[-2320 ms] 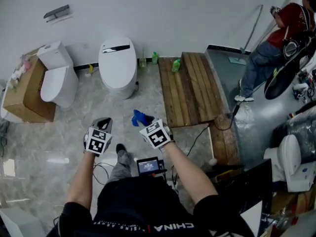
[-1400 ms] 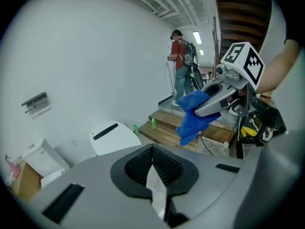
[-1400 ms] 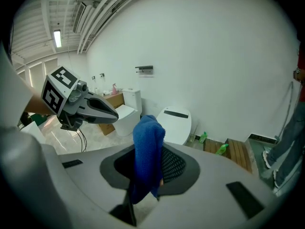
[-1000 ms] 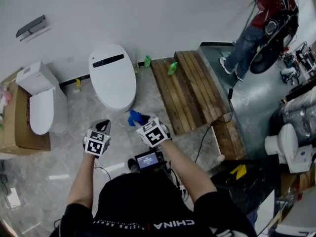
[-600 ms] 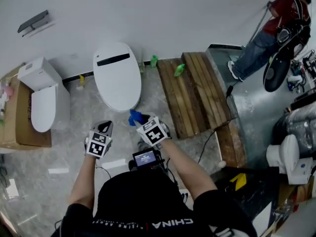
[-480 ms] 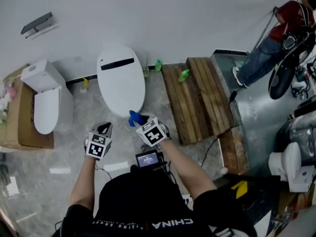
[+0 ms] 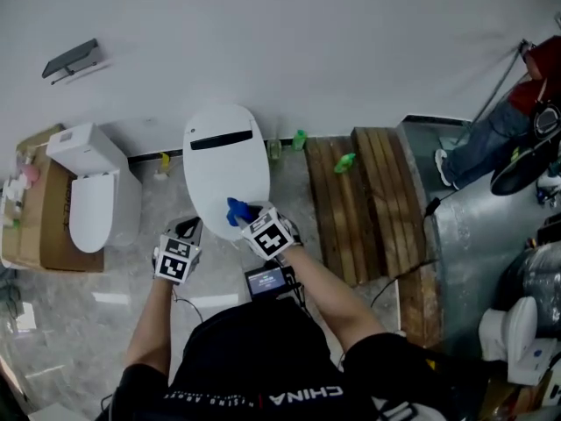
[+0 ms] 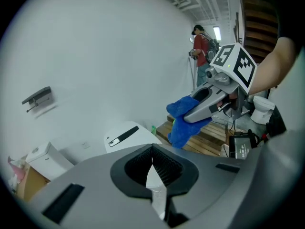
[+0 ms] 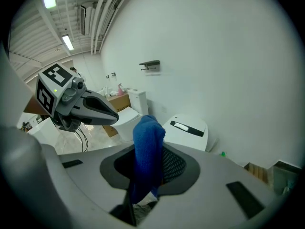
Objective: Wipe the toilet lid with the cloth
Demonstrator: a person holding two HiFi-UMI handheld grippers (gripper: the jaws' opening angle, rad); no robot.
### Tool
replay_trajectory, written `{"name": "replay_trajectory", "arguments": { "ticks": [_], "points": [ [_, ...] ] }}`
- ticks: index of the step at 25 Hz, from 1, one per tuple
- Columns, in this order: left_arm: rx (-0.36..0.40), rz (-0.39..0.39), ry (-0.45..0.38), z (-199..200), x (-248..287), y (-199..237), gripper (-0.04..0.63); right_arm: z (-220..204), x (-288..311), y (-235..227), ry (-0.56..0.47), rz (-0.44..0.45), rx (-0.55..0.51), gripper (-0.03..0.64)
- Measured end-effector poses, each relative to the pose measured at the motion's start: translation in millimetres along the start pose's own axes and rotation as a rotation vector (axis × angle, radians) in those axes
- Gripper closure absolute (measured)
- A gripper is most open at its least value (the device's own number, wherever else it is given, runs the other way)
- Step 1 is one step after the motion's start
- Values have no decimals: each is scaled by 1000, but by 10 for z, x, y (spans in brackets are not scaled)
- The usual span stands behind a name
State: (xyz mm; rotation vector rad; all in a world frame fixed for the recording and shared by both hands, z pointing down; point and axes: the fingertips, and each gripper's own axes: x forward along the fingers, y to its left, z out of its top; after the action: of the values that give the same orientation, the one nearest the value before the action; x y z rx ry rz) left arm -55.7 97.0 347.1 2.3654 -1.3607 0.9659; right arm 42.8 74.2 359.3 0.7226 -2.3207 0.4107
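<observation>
At the far left a cardboard box (image 7: pixel 33 235) stands on the floor against a small white toilet (image 7: pixel 92 209); next comes the left tool (image 7: pixel 187 228), which hovers empty with its jaws pressed together, just beside the near end of the toilet lid (image 7: pixel 223 160); this lid is down on the larger toilet by the wall. The right tool (image 7: pixel 248 216) is clenched on the blue cloth (image 7: pixel 235 210), which sticks up between its jaws and shows over the near end of the lid; whether it touches the lid I cannot tell; farther right lie wooden planks (image 7: pixel 364 204) with a green bottle (image 7: pixel 344 161), and a person (image 7: pixel 517 125) stands at the edge.
</observation>
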Motion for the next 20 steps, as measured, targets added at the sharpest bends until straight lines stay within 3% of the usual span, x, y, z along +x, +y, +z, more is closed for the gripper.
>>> {"name": "replay_trajectory", "arguments": {
  "ticks": [11,20],
  "points": [
    [-36,49,2,478,590,348,583,333,384,-720,20,73,-42,522],
    [1,-1,15,429,713,710,583,642,667,-760,8,36,2,522]
  ]
}}
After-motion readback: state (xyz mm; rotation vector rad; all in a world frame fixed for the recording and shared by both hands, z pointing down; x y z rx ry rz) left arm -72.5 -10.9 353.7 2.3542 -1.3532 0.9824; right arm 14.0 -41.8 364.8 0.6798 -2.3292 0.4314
